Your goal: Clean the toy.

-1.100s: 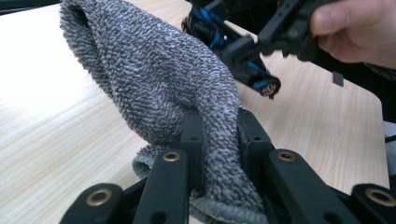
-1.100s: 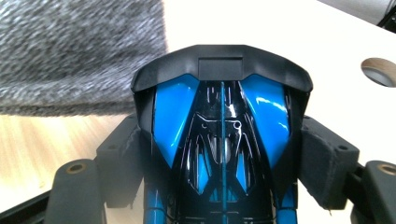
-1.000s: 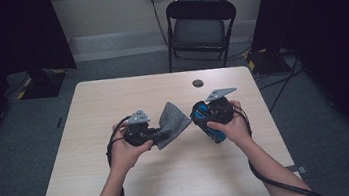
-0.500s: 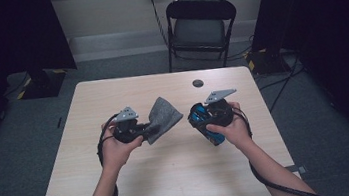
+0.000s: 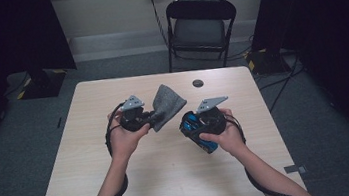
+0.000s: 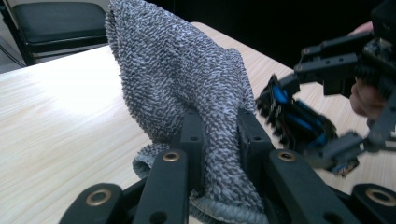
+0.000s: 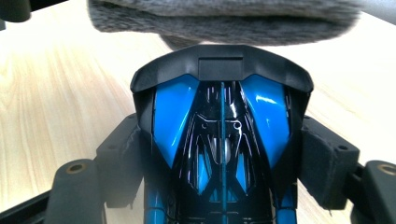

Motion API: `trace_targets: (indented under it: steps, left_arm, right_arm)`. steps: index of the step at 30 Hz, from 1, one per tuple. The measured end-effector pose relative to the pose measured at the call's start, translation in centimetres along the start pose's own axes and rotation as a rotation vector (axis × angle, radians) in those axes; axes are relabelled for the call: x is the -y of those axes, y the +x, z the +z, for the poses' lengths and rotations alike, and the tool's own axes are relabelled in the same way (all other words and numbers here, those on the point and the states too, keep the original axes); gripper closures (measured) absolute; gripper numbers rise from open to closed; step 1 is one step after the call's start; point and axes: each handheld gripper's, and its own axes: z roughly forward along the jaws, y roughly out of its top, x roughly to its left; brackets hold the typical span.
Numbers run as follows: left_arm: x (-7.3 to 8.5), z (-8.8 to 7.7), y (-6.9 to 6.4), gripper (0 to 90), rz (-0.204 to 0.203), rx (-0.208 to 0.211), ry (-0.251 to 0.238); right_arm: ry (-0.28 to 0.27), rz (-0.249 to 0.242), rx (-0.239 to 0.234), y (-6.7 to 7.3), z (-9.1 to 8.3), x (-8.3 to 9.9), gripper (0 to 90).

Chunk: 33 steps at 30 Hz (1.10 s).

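Note:
A grey knitted cloth hangs above the table, pinched at its lower hem by my left gripper, which is shut on it. In the left gripper view the cloth rises between the black jaws of the left gripper. My right gripper is shut on a blue and black toy car, held just right of the cloth. The right gripper view looks along the car, clamped at both sides by the pads, with the cloth blurred above. The car also appears beyond the cloth.
The light wooden table holds a small dark round object near its far edge. A black folding chair stands behind the table. Cables trail on the floor at the right. Dark curtains stand on both sides.
My left hand has shifted left and up with the cloth. My right hand has drifted a little left and nearer with the car. Both grips are unchanged.

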Motion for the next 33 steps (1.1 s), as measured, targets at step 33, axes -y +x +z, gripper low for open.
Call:
trace_targets:
  steps: [33]
  left_arm:
    - [0.4, 2.0, -1.8, 75.9, 0.024, 0.102, 0.055]
  right_arm:
    - [0.012, -0.01, 0.027, -0.2, 0.1, -0.1, 25.5]
